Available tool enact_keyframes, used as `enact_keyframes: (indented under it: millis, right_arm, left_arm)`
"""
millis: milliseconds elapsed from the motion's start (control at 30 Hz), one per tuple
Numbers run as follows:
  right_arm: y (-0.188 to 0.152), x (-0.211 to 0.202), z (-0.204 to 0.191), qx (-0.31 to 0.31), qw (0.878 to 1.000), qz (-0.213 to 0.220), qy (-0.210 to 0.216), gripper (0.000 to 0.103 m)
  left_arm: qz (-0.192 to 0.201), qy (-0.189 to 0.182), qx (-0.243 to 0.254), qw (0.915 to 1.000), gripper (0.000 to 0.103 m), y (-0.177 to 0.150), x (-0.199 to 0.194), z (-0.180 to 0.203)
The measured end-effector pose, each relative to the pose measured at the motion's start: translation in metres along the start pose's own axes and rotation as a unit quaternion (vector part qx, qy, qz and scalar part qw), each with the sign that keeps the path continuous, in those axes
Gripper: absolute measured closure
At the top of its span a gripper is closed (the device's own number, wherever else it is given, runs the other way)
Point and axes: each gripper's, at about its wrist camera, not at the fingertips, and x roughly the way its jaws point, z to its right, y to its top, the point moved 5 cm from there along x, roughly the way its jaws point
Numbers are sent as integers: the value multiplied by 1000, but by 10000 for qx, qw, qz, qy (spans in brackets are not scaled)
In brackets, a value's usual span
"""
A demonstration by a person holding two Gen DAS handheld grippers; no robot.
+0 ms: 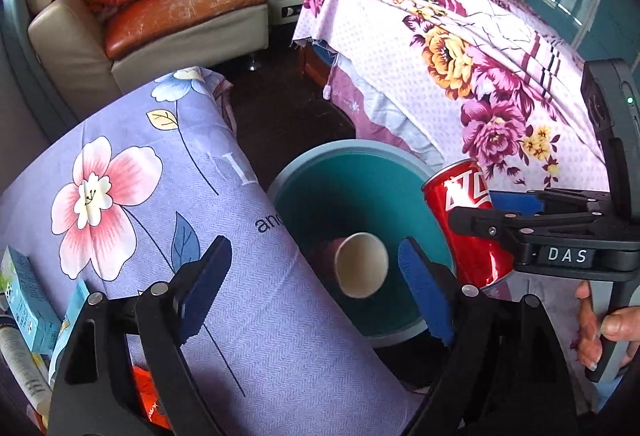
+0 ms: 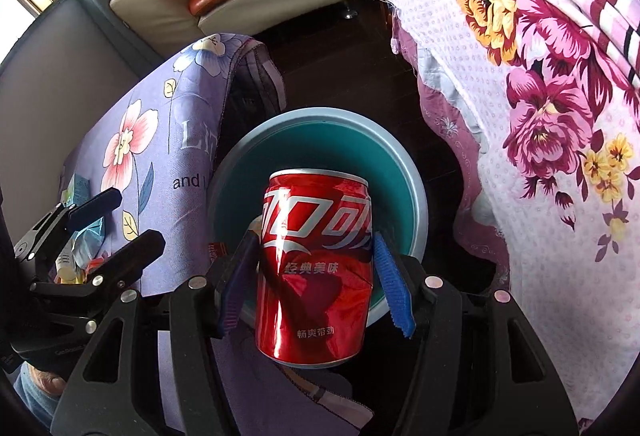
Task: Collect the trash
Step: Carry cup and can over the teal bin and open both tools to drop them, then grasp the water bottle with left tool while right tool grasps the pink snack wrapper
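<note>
Right gripper (image 2: 316, 276) clamps a dented red cola can (image 2: 316, 268) over the teal bin (image 2: 416, 188); left gripper (image 1: 316, 276), at its 9 o'clock, gapes empty above a paper cup (image 1: 361, 265).

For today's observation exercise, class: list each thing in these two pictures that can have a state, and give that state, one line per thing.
Red dented soda can: upright, clamped between the blue pads, held over the bin.
Right gripper: shut on the can.
Left gripper: open, holding nothing.
White paper cup: loose, mouth toward the camera, apparently inside the bin.
Round teal plastic bin: open, on the dark floor.
</note>
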Motion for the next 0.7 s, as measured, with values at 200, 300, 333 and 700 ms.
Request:
enact_keyframes:
  millis: [200,300,333,700]
  right_arm:
    - [0,5,-4,-39,9999,-75,-93,46]
    - [-1,5,-6,-24,9998,-126,-168,34]
    - [-1,4,-7,-22,9998,-108,-194,31]
    - [-29,-27,-52,-364,9986,-35,-371,22]
  left_arm:
    - [0,-22,-218,9998,17,-4,-10,-18]
    - [20,-31,-278,9996,15,-10,-17,-25]
    - [11,-35,-292,9996,14,-12,-18,-27]
    - [107,26,-485,9988,11,-65,-71,-60]
